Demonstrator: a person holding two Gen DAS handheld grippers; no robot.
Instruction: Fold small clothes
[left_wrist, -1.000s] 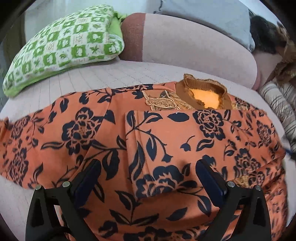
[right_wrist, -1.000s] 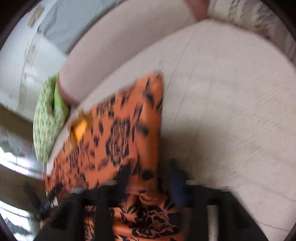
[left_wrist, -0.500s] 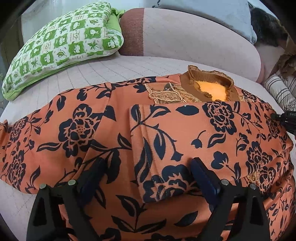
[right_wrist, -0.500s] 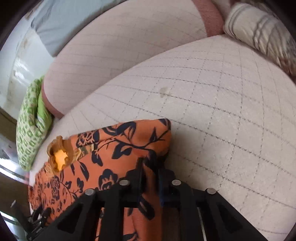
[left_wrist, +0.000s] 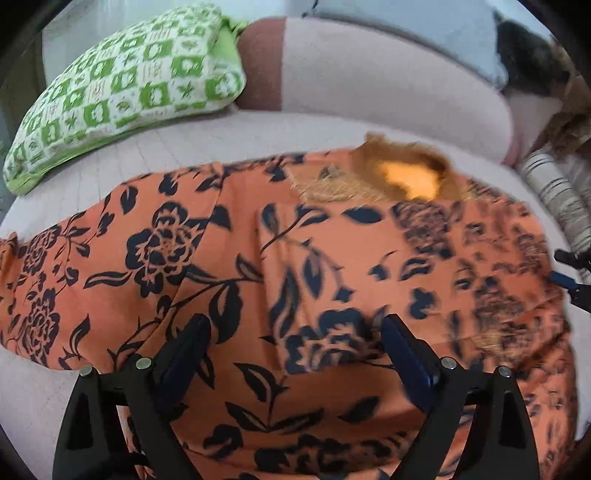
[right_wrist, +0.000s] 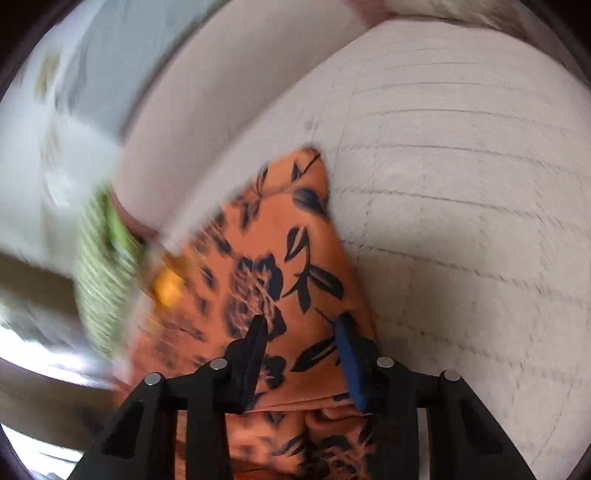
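An orange garment with a dark floral print (left_wrist: 229, 266) lies spread on the pale quilted sofa seat (left_wrist: 177, 147), brown collar (left_wrist: 402, 166) at the far side. One sleeve (left_wrist: 332, 280) lies folded across its front. My left gripper (left_wrist: 295, 332) hovers open and empty over the garment's near part. In the right wrist view the garment's right edge (right_wrist: 291, 258) lies below my right gripper (right_wrist: 301, 332), which is open with cloth between the fingers, not pinched. That view is blurred. The right gripper's tip also shows in the left wrist view (left_wrist: 570, 273), at the garment's right edge.
A green-and-white checked cushion (left_wrist: 125, 85) leans at the back left. The pink sofa backrest (left_wrist: 388, 88) runs behind. Striped fabric (left_wrist: 557, 199) and a dark furry item (left_wrist: 532, 62) sit at the far right. Bare seat (right_wrist: 461, 184) lies right of the garment.
My right gripper was shut on the garment's edge half a second ago; now it is open and has swung. The left gripper stayed open and shifted slightly.
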